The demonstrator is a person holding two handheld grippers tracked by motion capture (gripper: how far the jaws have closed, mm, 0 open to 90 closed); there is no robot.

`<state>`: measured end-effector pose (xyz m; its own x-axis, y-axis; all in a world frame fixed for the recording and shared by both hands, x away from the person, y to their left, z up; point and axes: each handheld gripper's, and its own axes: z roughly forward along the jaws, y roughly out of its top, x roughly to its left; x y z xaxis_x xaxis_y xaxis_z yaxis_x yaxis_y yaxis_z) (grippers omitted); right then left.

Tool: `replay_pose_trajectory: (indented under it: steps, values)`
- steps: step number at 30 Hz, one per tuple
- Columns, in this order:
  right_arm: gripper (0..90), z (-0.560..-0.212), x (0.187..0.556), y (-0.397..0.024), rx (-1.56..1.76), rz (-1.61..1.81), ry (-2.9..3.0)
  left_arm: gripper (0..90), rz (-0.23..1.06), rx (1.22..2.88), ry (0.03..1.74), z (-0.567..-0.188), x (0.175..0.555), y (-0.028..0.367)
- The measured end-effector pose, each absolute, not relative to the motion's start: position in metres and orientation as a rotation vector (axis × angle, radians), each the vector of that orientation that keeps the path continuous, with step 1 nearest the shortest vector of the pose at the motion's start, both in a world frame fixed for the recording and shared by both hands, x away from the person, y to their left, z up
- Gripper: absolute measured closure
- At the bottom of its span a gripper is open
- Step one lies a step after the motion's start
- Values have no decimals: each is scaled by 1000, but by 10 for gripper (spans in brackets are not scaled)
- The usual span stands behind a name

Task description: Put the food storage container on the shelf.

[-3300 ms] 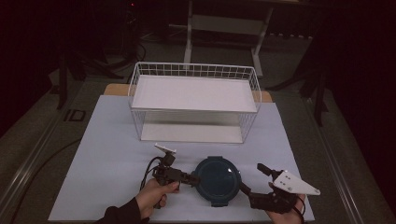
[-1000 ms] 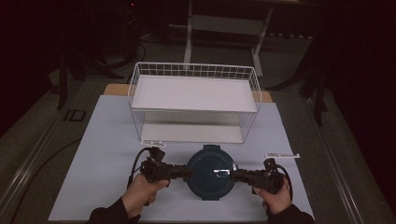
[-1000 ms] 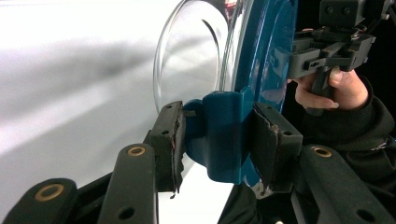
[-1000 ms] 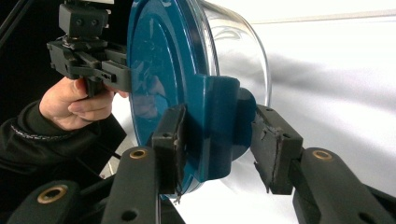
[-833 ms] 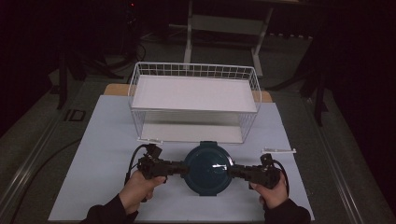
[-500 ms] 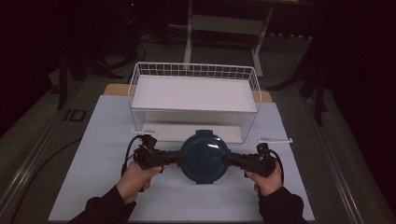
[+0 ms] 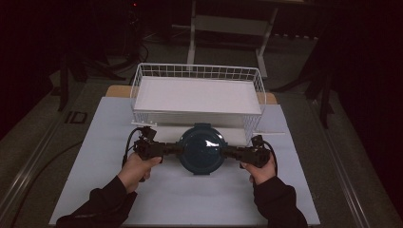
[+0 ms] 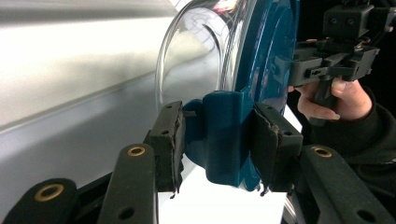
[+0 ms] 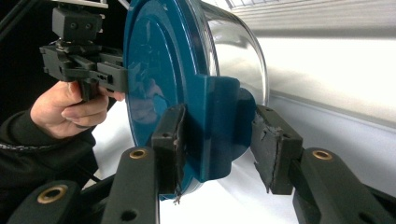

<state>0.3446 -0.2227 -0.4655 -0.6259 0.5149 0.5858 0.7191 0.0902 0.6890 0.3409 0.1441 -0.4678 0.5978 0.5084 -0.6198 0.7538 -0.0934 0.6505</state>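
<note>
A round container (image 7: 202, 148) with a dark teal lid and clear glass bowl is held level between the left gripper (image 8: 217, 144) and right gripper (image 9: 217, 144), each pinching a side tab, just before a wire basket (image 7: 197, 95).

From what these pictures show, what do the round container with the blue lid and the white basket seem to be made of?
The lid looks like glossy teal plastic: it mirrors the hand and has moulded side tabs. The bowl under it seems to be clear glass or hard plastic, as the table shows through it; I cannot tell which. The basket looks like thin metal wire coated white, judging by its open grid.
</note>
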Motion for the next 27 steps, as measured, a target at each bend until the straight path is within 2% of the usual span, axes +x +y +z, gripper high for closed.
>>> replay_pose_trajectory:
  steps: [14,27]
  values:
    - [564,-486,380,-214,-1254,-1601,-2178,563,-206,1742,1045,-485,375,150]
    - [561,-501,397,-209,-1302,-1560,-2185,558,-211,1717,1108,-504,387,150]
